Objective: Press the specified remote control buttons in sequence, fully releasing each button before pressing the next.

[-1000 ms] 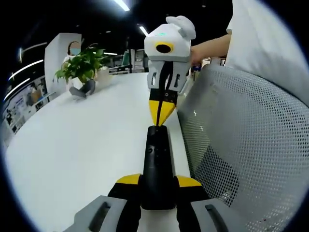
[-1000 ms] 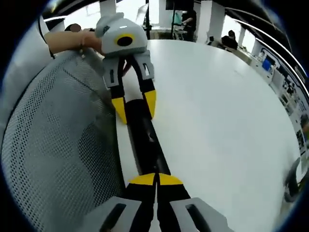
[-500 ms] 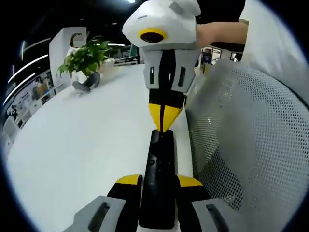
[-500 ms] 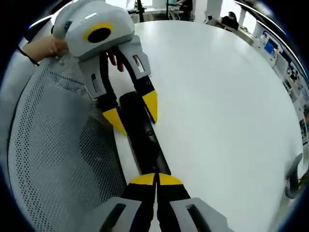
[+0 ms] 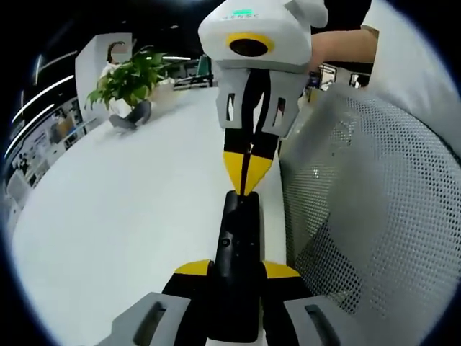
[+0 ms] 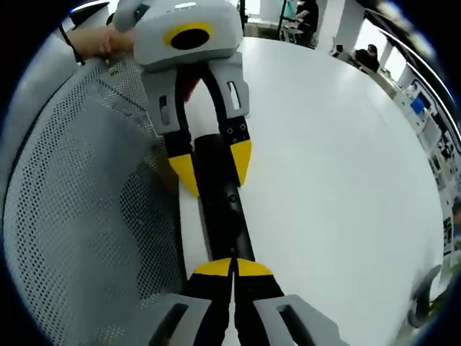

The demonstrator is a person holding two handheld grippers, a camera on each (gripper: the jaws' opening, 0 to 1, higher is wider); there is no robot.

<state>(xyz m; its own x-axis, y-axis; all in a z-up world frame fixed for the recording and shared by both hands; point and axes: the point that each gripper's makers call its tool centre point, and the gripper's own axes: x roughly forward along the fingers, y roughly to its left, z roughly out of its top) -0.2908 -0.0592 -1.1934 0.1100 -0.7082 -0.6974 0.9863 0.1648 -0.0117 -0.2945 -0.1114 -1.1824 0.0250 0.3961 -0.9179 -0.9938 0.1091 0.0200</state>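
Observation:
A long black remote (image 5: 234,238) lies lengthwise along the white table's edge. My left gripper (image 5: 236,268) is shut on its near end, one yellow tip on each side. My right gripper (image 5: 245,180) comes down from above, shut, with its yellow tips together and touching the remote's far end. In the right gripper view the right gripper (image 6: 232,261) is shut with its tips on one end of the remote (image 6: 227,216). There the left gripper (image 6: 214,169) clamps the remote's other end. A small round button (image 6: 232,196) shows on the remote's top.
The white table (image 5: 130,202) stretches away to the left. A grey mesh chair back (image 5: 367,209) stands close against the table edge beside the remote. A potted plant (image 5: 130,83) sits at the far end. A person's arm (image 5: 342,47) reaches in behind the right gripper.
The two grippers have drawn nearer to each other, so each looms larger in the other's view. The remote stays clamped in the left gripper, and the right gripper's tips stay on its end.

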